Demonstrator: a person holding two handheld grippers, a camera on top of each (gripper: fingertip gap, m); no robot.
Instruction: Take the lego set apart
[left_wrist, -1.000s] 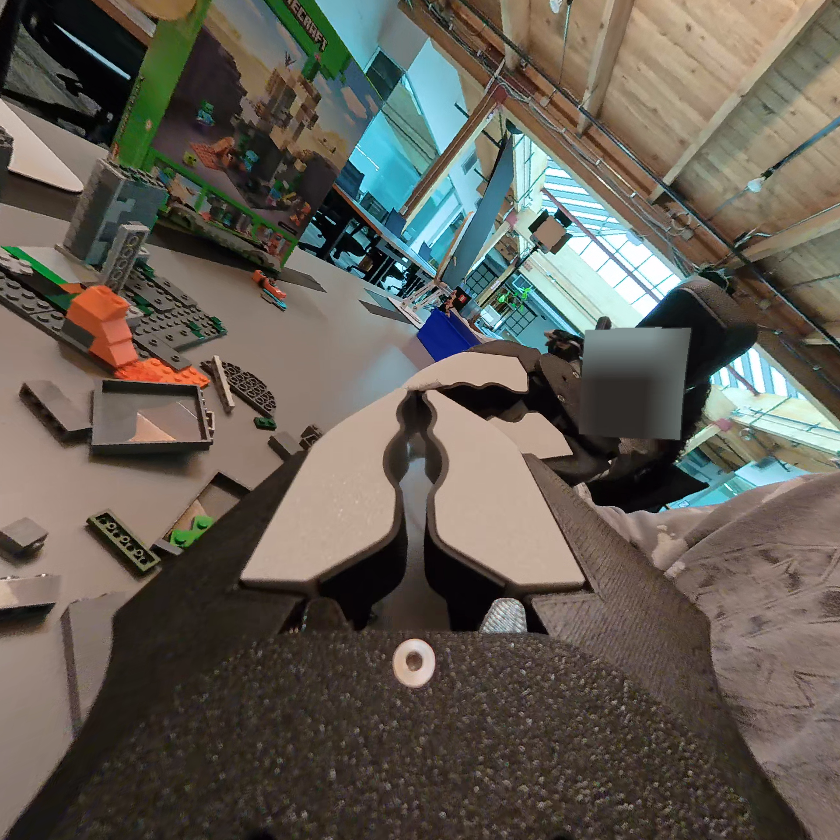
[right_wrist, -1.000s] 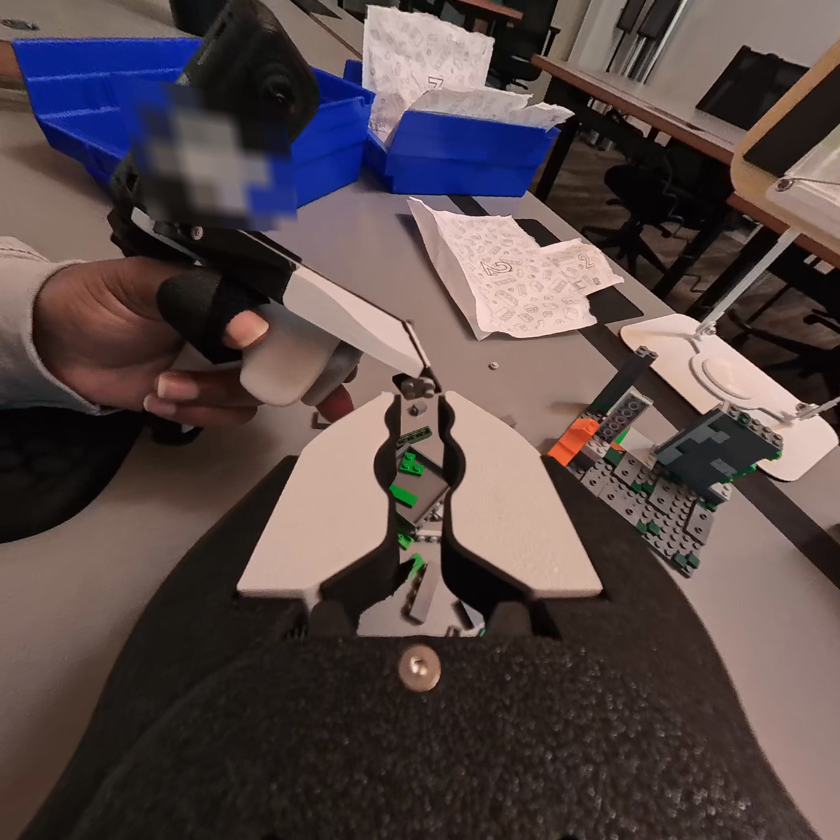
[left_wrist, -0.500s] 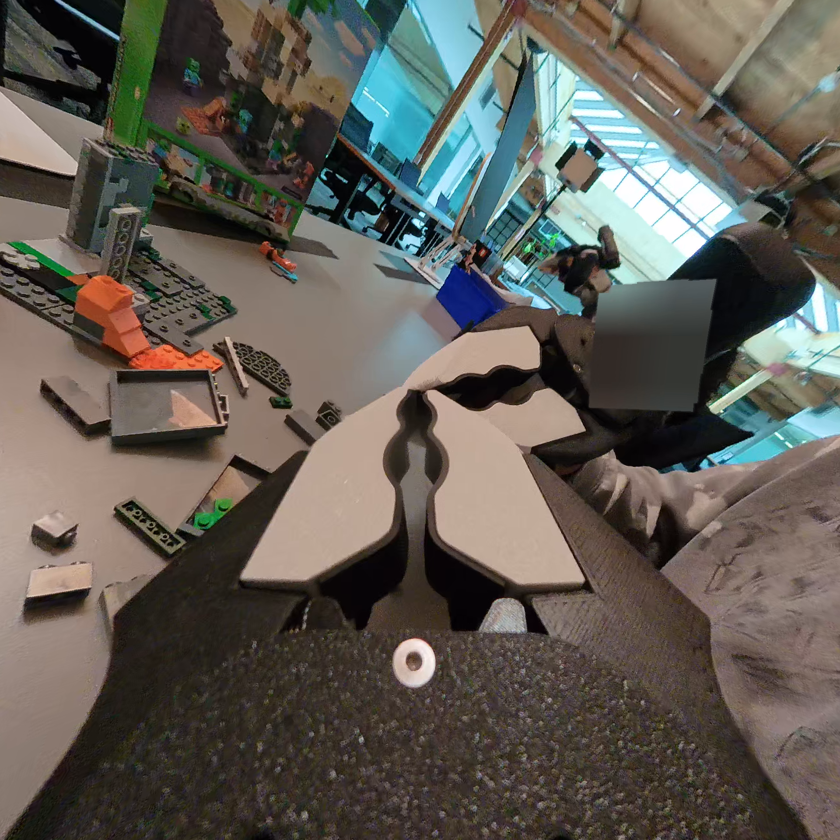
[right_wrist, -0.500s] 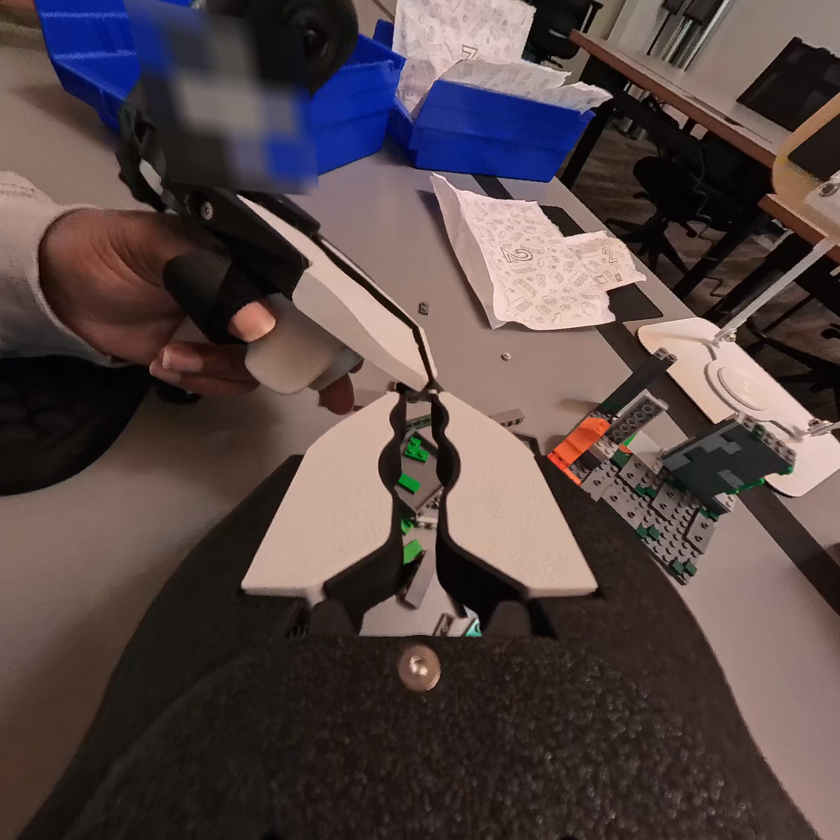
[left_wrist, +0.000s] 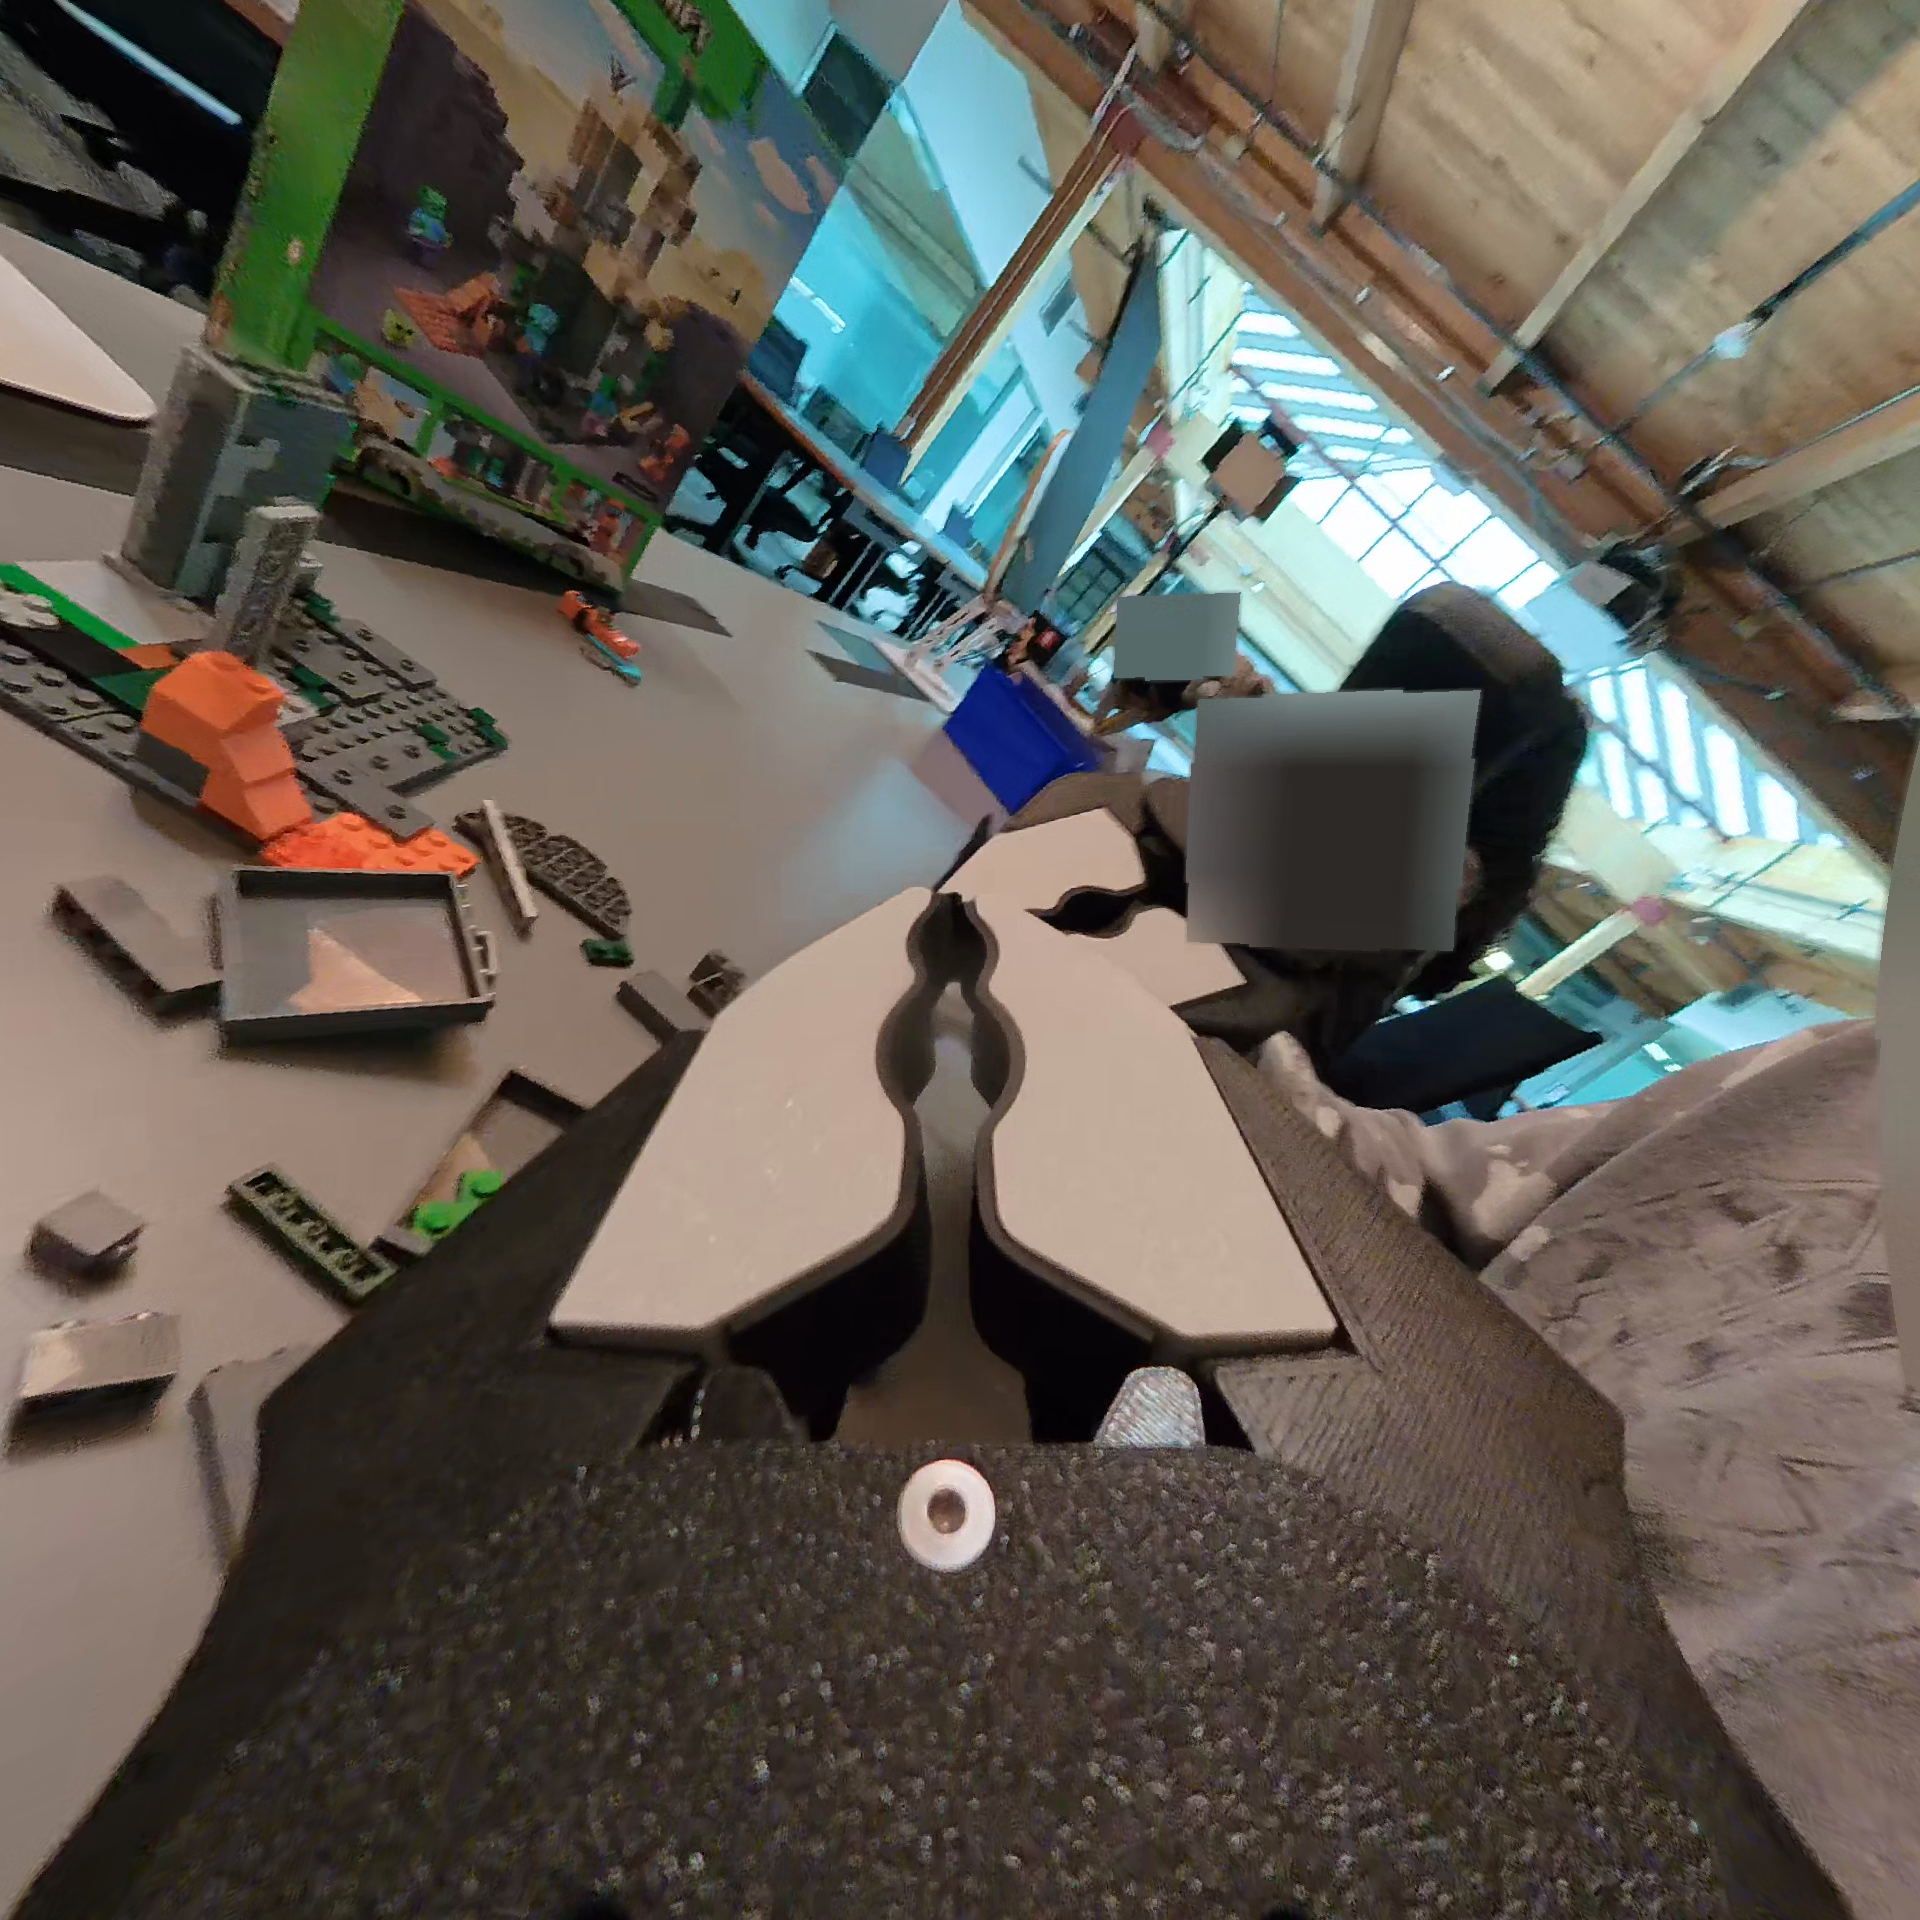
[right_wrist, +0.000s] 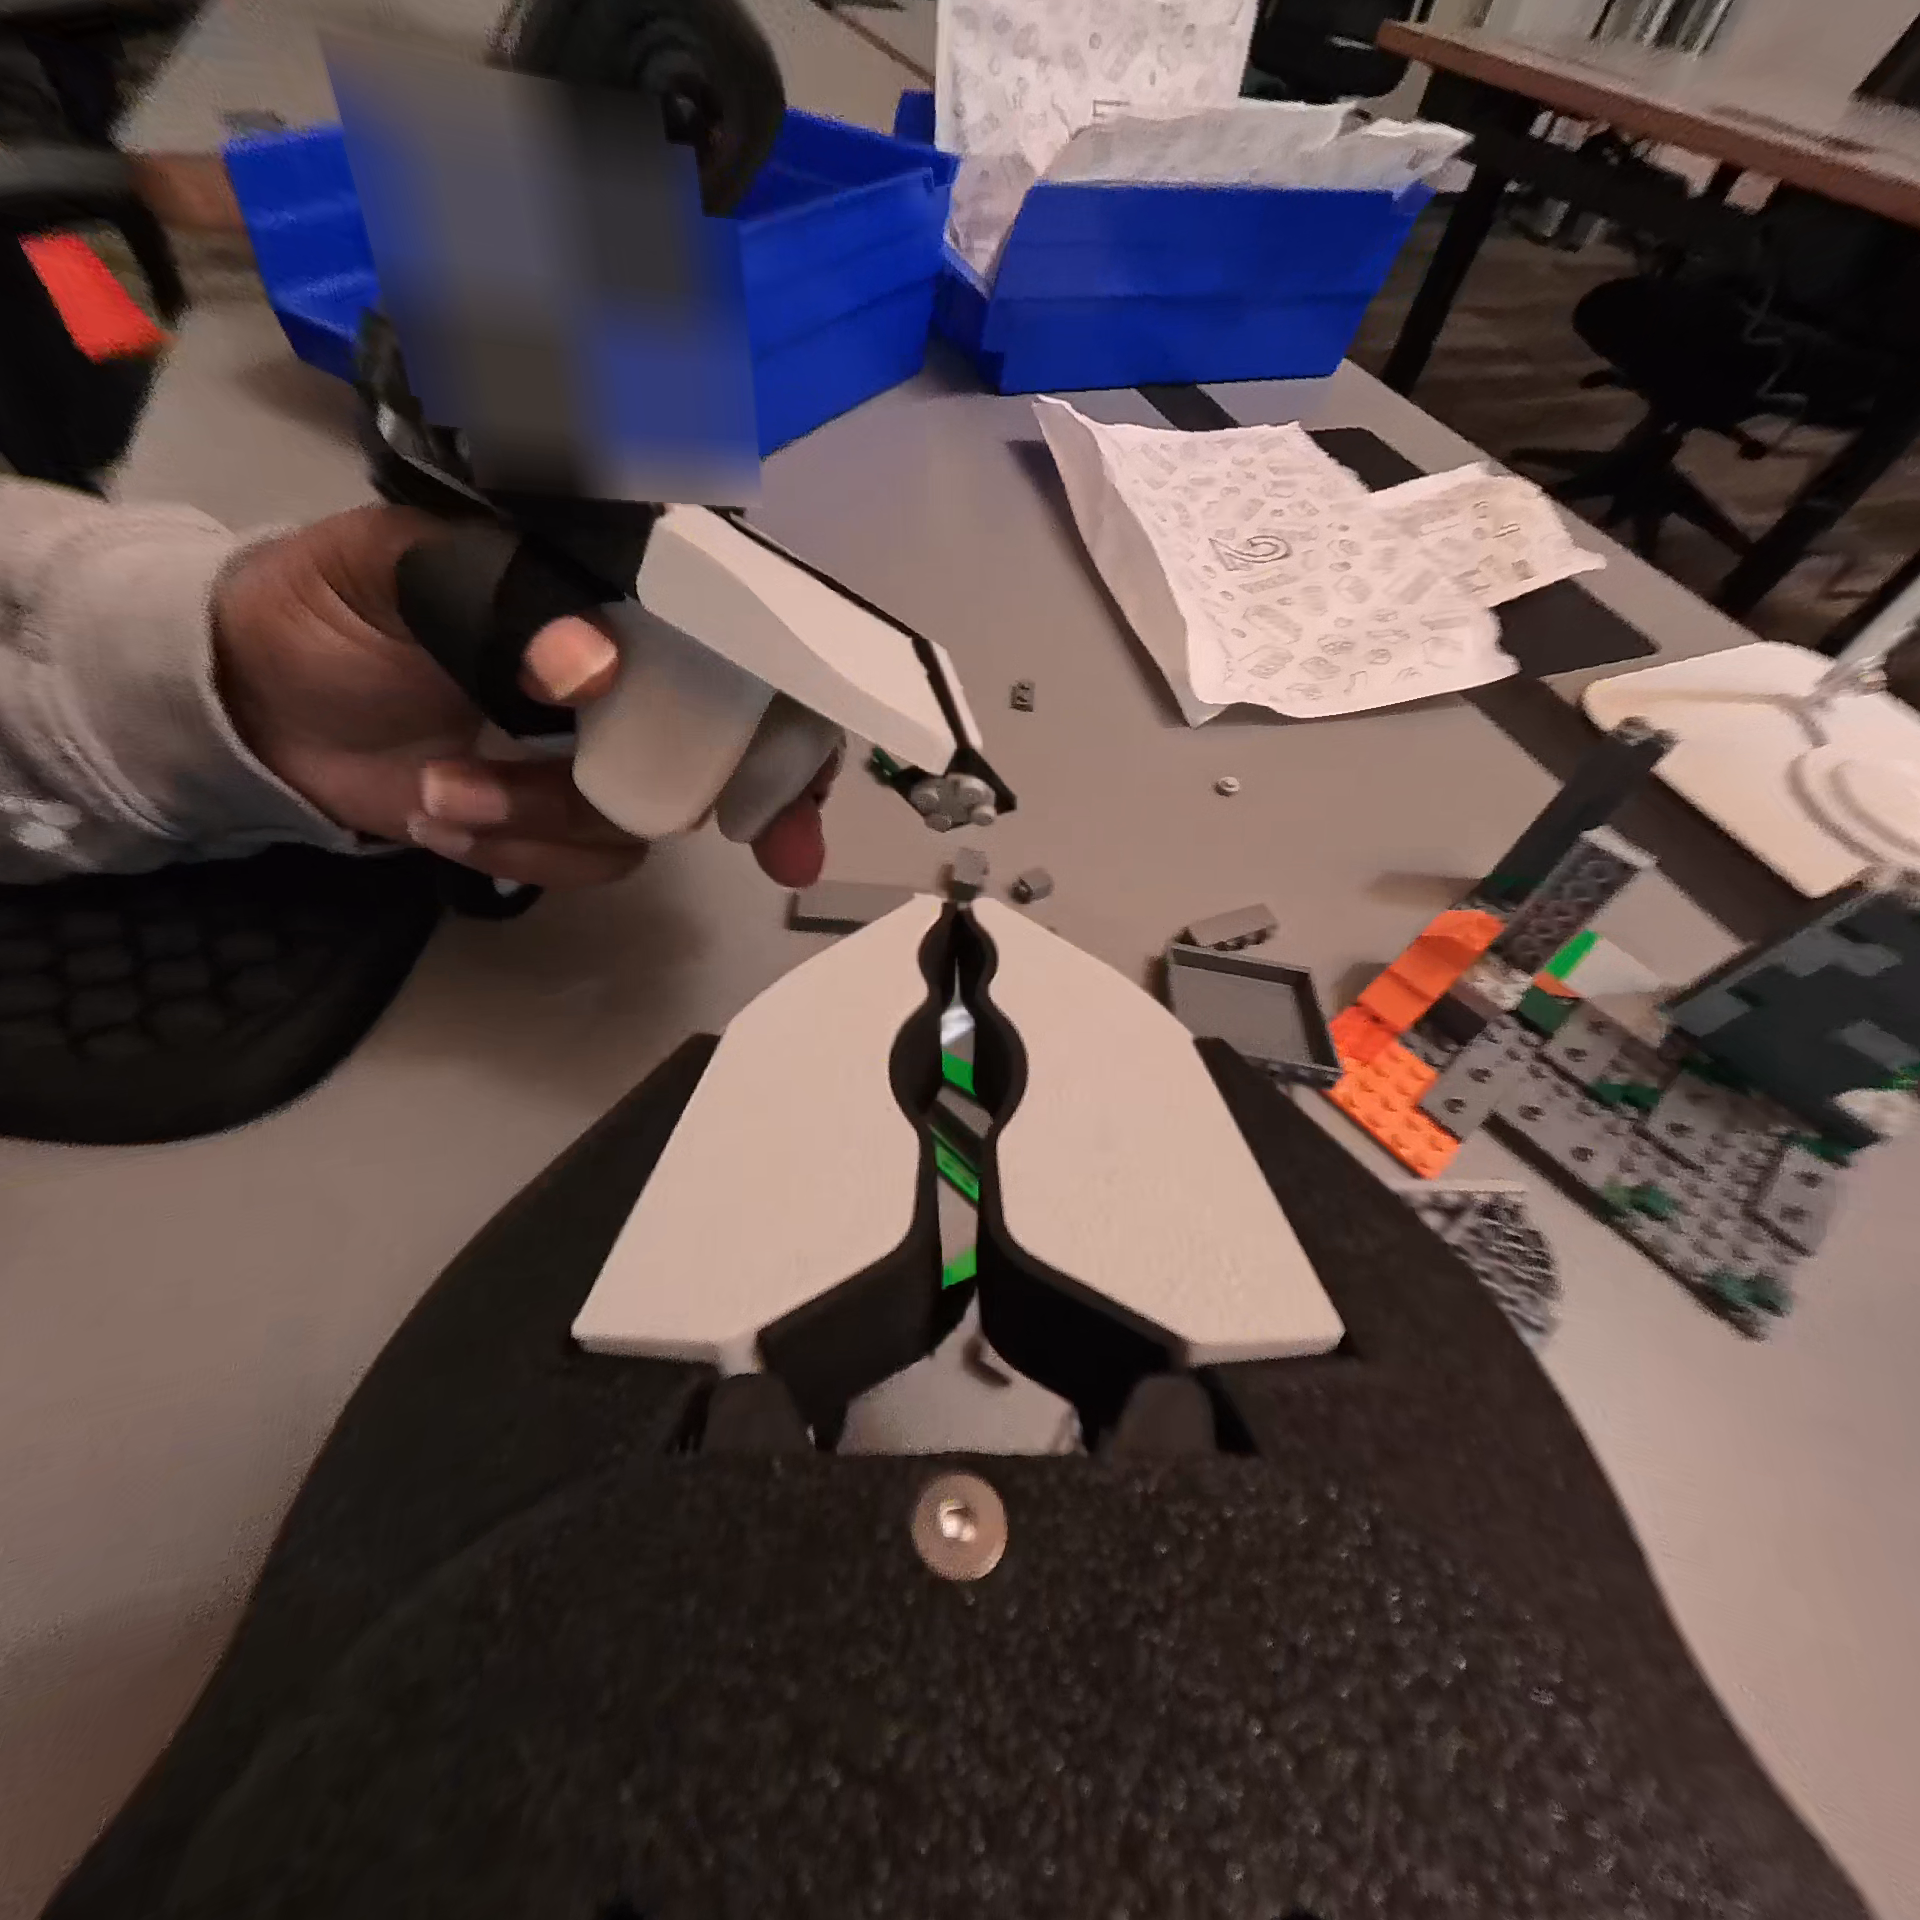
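Note:
My left gripper is shut. In the right wrist view it sits in a person's hand and pinches a small grey studded piece at its tips. My right gripper is shut on a small grey brick, just below that piece and apart from it. One of its fingers shows just beyond my left tips. The part-built lego model, with a grey studded base, orange bricks and a dark tower, lies on the table.
Loose parts lie on the grey table: a grey square frame, dark plates and small grey bricks. The lego box stands behind the model. Blue bins, white paper bags and a white lamp base lie farther off. My left and right fingertips are right by each other. The grey studded base is about 25 cm from both grippers' fingertips. Left tips and right tips are each some 25 cm from the dark tower. The right camera catches it too, in the right wrist view.
The two grey pieces were joined between both grippers' tips. They are now apart: the left gripper has lifted up and away with its piece, and both views have shifted.

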